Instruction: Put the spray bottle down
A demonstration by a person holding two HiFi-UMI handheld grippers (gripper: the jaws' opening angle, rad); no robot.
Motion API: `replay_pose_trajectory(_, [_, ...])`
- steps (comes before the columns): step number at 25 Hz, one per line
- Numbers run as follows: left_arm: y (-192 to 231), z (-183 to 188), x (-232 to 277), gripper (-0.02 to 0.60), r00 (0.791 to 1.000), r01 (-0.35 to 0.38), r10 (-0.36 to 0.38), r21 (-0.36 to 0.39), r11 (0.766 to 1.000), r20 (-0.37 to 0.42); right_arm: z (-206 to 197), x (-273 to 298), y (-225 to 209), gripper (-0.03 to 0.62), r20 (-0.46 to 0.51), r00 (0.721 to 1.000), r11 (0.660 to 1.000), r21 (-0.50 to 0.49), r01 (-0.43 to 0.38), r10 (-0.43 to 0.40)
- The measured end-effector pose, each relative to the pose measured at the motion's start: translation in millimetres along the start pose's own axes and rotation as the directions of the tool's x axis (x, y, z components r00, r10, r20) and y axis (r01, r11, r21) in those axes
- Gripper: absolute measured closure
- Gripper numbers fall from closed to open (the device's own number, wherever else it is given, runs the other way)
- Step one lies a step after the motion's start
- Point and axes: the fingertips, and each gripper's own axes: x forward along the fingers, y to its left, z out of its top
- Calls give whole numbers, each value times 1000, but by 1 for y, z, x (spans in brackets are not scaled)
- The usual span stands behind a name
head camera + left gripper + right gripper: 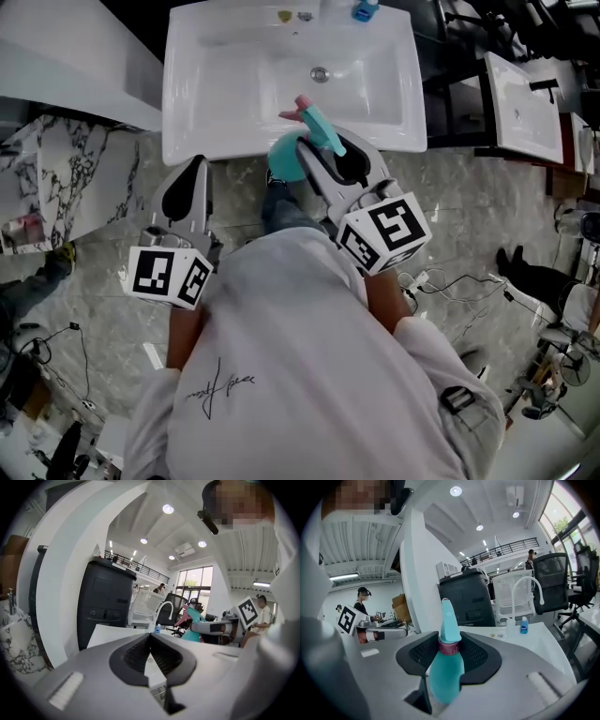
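**Spray bottle clamped over the sink's front rim**

The teal plastic spray bottle [312,133] is gripped around its body by the right gripper [450,641], its jaws pressed on both sides (pink collar and nozzle upward). It is seen over the front rim of the white rectangular ceramic sink [234,94]. The left gripper [150,639] is held just short of that rim, jaws brought together on nothing.

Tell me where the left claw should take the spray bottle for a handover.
Probably best to take the spray bottle by its rounded teal body, from the person's left. In the head view that body bulges bare beside the right claw, which clamps near the pink collar; the trigger head is narrow and uneven.
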Motion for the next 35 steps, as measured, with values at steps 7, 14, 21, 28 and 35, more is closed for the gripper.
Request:
replay_pose_trajectory(7, [5, 27, 50, 577, 1000, 2, -2, -32, 999, 24, 20, 31, -41, 459, -4, 1000, 1000, 5, -23, 23])
replay_pose_trajectory(14, [15, 36, 76, 577, 997, -53, 54, -16, 998, 60, 28, 53, -64, 459, -9, 998, 998, 1, -58, 58])
replay_pose_trajectory(21, [16, 33, 85, 577, 993, -87, 88, -27, 996, 78, 32, 60, -84, 459, 19, 998, 998, -15, -56, 56])
replay_pose_trajectory(28, [7, 36, 91, 577, 991, -95, 98, -31, 995, 88, 38, 59, -97, 459, 35, 998, 999, -5, -48, 49])
replay_pose_trajectory(35, [11, 38, 91, 577, 990, -108, 110, -34, 994, 83, 40, 69, -103, 459, 33, 998, 999, -19, -43, 44])
